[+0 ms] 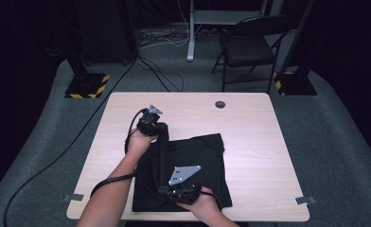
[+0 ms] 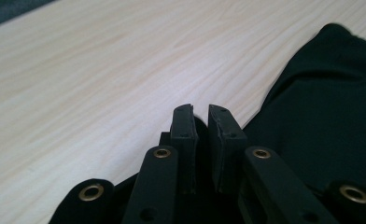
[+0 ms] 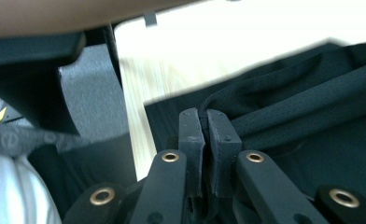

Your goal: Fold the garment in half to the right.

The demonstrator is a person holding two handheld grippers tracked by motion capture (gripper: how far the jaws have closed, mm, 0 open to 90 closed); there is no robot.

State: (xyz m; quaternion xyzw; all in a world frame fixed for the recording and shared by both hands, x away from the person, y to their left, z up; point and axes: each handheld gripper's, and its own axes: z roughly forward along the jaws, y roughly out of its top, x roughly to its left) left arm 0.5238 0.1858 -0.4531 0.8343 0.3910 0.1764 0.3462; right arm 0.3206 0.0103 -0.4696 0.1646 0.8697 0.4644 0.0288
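Observation:
A black cloth [image 1: 198,156] lies on the near half of the pale wooden table [image 1: 250,118]. A raised fold of it runs along its left side between my two grippers. My left gripper [image 1: 163,128] holds the far end of that fold, at the cloth's far left corner. In the left gripper view the jaws [image 2: 200,114] stand almost together, with the cloth [image 2: 330,102] spreading out to their right. My right gripper [image 1: 164,190] is near the table's front edge. Its jaws [image 3: 203,116] are shut on the cloth's edge [image 3: 312,93], which bunches up behind them.
A round cable hole [image 1: 220,104] sits at the table's far edge. Tape marks [image 1: 74,197] [image 1: 304,200] flag the front corners. Beyond the table stand a folding chair [image 1: 250,47] and two stand bases with yellow-black tape [image 1: 86,85] [image 1: 292,82]. A cable [image 1: 56,161] crosses the floor at left.

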